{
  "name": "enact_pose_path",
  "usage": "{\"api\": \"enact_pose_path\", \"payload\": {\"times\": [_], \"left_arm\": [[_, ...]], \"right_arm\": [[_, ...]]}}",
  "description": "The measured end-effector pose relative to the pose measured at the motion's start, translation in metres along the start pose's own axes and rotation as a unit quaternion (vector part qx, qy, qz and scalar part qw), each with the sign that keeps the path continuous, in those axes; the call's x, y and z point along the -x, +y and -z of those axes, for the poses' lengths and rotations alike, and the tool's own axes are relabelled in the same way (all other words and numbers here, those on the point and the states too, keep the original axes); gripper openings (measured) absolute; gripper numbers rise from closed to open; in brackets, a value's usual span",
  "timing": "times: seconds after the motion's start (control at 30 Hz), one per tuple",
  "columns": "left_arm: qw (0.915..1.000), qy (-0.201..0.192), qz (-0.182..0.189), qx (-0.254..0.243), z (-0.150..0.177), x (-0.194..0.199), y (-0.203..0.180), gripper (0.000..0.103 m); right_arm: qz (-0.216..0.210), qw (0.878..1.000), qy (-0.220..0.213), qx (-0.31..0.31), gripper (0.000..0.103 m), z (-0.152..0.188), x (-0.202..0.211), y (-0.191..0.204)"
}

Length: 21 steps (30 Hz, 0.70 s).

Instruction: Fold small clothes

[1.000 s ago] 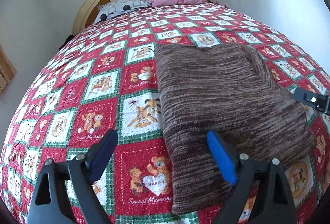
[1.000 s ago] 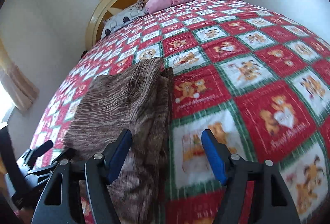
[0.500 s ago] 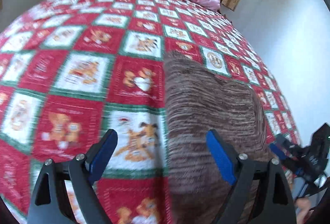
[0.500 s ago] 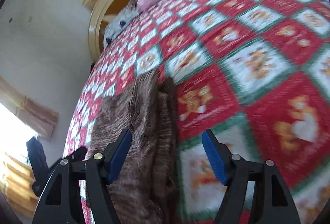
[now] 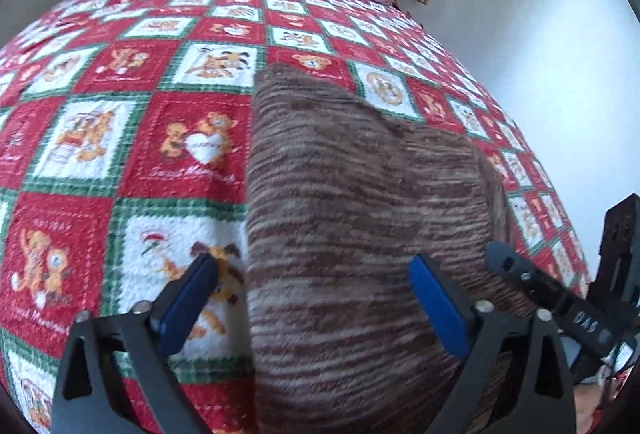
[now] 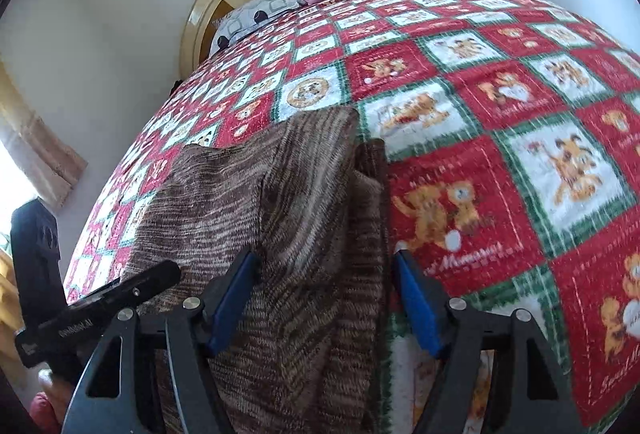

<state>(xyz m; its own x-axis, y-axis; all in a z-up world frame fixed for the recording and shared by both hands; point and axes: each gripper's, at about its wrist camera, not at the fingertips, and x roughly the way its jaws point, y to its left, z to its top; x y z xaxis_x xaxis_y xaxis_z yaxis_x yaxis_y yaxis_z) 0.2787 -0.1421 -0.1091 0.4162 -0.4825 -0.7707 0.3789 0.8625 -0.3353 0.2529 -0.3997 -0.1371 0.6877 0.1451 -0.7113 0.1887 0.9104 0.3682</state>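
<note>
Both the left gripper (image 5: 314, 308) and right gripper (image 6: 326, 300) gape wide, holding nothing, over the brown knit sweater (image 6: 280, 218); an uneven pinch could drag its folded layers askew.

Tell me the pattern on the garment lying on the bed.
The garment is a brown and tan streaky striped knit, clearest in the left wrist view.

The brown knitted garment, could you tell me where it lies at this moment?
The brown knitted garment lies on the teddy-bear quilt near the foot of the bed, between the open left gripper and right gripper, far from the pillows.
</note>
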Motion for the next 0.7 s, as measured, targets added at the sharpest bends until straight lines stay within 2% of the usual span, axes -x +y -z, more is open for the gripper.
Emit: {"api": "enact_pose_path", "payload": {"times": [0.03,0.07,0.13,0.23,0.3,0.4,0.5,0.57,0.7], "left_arm": [[0.9999,0.011,0.007,-0.002,-0.003,-0.003,-0.001,0.087],[0.9996,0.023,0.015,0.0,-0.003,-0.008,0.0,0.084],[0.9997,0.012,0.021,0.001,0.0,-0.009,0.002,0.083],[0.9997,-0.008,0.021,-0.012,0.007,-0.006,0.0,0.079],[0.9997,-0.008,0.015,-0.016,0.008,-0.004,-0.001,0.077],[0.9997,-0.015,0.006,-0.018,0.009,-0.001,-0.001,0.069],[0.9988,-0.029,-0.013,-0.037,0.009,0.005,-0.01,0.05],[0.9965,-0.041,-0.037,-0.063,0.011,0.012,-0.021,0.031],[0.9931,-0.053,-0.062,-0.084,0.013,0.022,-0.032,0.026]], "right_arm": [[-0.003,1.0,0.002,0.005,0.058,-0.002,-0.002,0.003],[-0.016,1.0,0.005,0.007,0.046,-0.003,-0.005,0.004],[-0.035,0.999,0.004,0.002,0.035,-0.001,-0.006,0.004],[-0.041,0.999,-0.005,0.002,0.033,0.004,-0.006,0.003],[-0.038,0.999,-0.011,0.006,0.031,0.006,-0.005,0.005],[-0.021,0.999,-0.017,0.022,0.026,0.006,-0.004,0.012],[0.009,0.998,-0.025,0.048,0.023,0.007,-0.001,0.025],[0.028,0.997,-0.031,0.065,0.021,0.008,0.002,0.033],[0.044,0.994,-0.056,0.082,0.021,0.009,0.02,0.049]]}}
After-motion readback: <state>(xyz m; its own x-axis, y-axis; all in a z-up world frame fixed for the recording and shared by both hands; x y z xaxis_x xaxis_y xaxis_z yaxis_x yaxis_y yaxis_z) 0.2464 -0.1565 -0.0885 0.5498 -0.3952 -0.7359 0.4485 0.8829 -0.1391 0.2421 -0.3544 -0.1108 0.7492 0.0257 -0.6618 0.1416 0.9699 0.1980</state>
